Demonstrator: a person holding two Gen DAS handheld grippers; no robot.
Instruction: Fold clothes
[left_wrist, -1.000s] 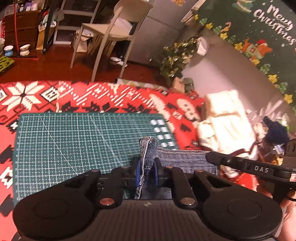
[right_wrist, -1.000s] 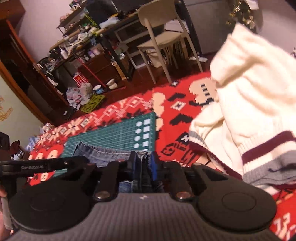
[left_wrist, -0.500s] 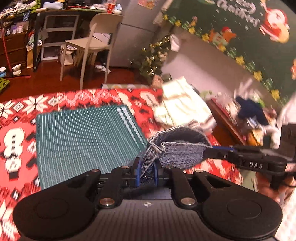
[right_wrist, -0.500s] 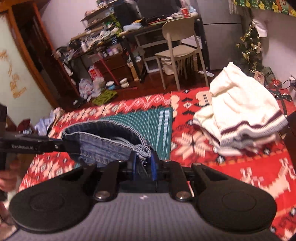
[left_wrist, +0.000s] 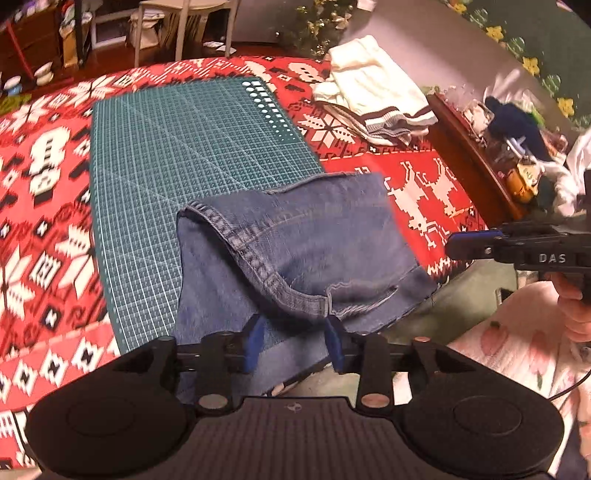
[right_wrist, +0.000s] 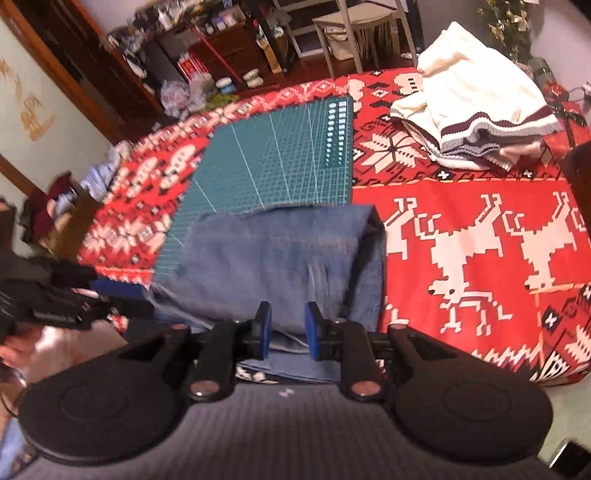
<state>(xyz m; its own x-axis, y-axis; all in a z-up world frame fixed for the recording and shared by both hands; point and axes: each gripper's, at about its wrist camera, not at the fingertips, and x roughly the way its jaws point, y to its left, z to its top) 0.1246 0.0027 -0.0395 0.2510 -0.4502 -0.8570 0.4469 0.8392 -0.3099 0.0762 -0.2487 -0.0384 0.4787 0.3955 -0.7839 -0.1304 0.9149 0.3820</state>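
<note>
Left gripper: I read its jaws as opening — the blue pads stand apart with the denim waistband sagging between them, not pinched. Nothing is gripped.
Right gripper: jaws also opening, blue pads apart, folded denim below and between them but not pressed. Seen from the left wrist view it sits off to the side, clear of the cloth.
Denim garment: folded over itself, lying partly on the green cutting mat and partly on the red patterned cloth, with its near edge at or over the table's front edge.
Risk, near edge: in my judgement the overhanging part could drag the fold off the table once both grips are gone — the weight hangs toward me.
Risk, waistband: the thick hem stands up in a ridge; it could spring the fold open or snag a pad as I pull back.
Risk, fold quality: corners look uneven, so a further fold may come out skewed.
Cream sweater: well apart at the far side, no conflict.
</note>
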